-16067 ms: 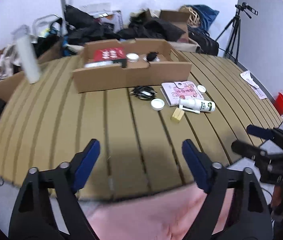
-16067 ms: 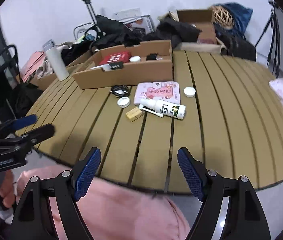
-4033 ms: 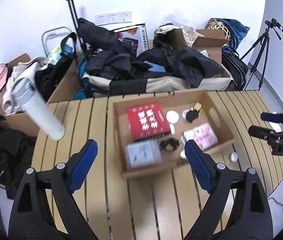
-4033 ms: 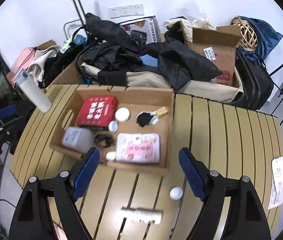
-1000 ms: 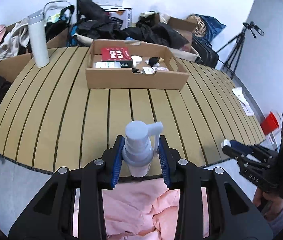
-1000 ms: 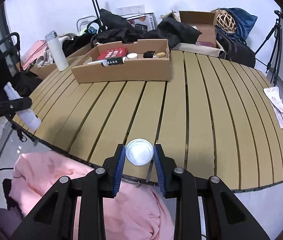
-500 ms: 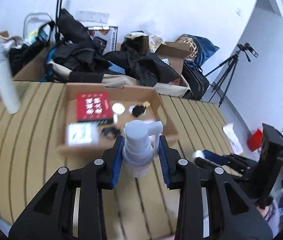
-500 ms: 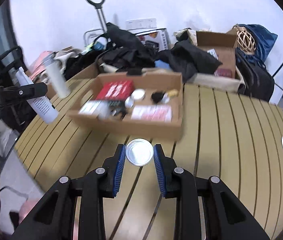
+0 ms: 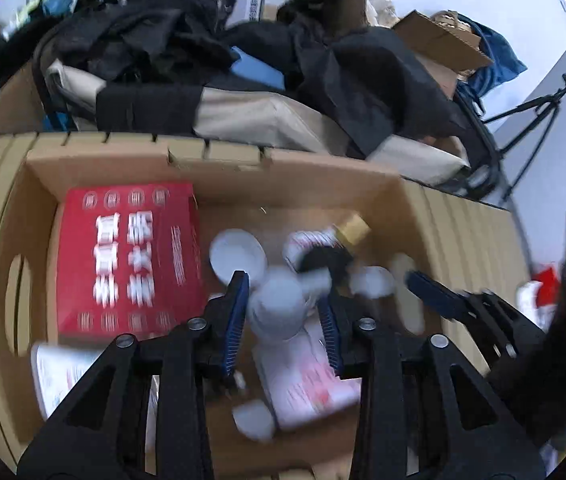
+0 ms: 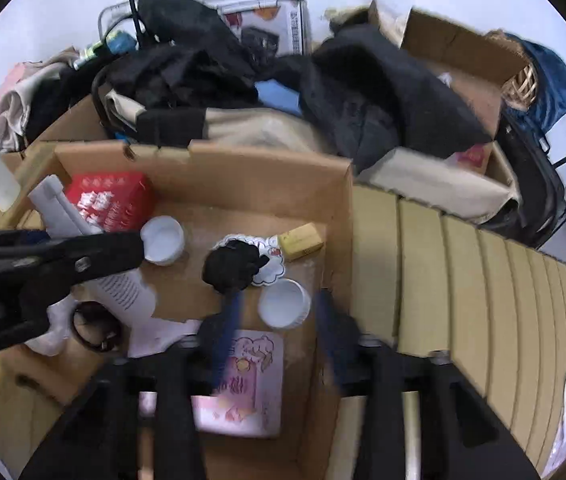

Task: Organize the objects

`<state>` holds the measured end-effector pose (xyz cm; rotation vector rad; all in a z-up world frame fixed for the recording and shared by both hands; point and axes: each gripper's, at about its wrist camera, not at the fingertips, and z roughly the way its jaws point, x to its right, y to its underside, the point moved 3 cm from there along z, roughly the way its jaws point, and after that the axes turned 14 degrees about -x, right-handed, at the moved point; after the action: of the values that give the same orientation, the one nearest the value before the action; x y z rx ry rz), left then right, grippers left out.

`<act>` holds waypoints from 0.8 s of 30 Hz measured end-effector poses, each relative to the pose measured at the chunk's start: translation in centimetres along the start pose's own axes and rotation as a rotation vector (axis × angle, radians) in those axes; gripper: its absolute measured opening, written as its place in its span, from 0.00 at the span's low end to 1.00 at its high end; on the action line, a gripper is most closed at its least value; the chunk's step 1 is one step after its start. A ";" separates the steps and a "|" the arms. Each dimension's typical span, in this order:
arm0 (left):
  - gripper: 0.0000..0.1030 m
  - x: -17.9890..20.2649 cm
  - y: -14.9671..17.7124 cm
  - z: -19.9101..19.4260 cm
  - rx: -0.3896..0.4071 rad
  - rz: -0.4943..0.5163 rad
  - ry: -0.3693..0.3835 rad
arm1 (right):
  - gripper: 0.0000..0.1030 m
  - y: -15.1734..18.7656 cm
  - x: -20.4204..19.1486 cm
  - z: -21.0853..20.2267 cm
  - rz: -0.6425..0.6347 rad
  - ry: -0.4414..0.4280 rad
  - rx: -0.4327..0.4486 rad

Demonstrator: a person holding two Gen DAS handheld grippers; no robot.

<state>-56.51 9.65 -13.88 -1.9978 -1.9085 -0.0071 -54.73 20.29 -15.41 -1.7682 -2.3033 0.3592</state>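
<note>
Both grippers over the open brown cardboard box (image 10: pixel 267 176) on the slatted tan wooden worktop (image 10: pixel 483 280).

Left gripper (image 9: pixel 285 316): jaws opening, white plastic spray bottle (image 9: pixel 279 304) upright between them, blue pads just beside its neck, contact too blurred to judge.

Right gripper (image 10: pixel 277 344): jaws opening, apart, small round white lid (image 10: pixel 285 303) lying free between the tips, above the box floor.

Inside the box: flat red carton with white print (image 9: pixel 127 260) at the left, second white round lid (image 10: pixel 162 240), black crumpled item (image 10: pixel 233 266) on a white sticker, small tan block (image 10: pixel 299 241), pink printed booklet (image 10: pixel 247 384) near the front wall, coil of black cable (image 10: pixel 93 328).

Behind the box, heap of black clothing (image 10: pixel 355 92).
</note>
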 end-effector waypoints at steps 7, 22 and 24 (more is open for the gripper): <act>0.81 -2.3 0.3 1.6 0.059 -0.020 -0.099 | 0.91 0.7 -2.3 1.2 -0.101 0.031 0.069; 0.86 -2.4 4.6 -9.1 0.182 0.135 -0.071 | 0.91 2.3 -0.7 -4.2 -0.018 -0.096 0.089; 0.95 -3.7 5.6 -11.6 0.216 0.133 -0.096 | 0.91 3.2 -0.2 -6.7 -0.010 -0.104 0.112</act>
<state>-48.47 2.89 -5.60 -2.0034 -1.7444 0.3223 -49.59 21.30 -10.11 -1.7215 -2.3108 0.5796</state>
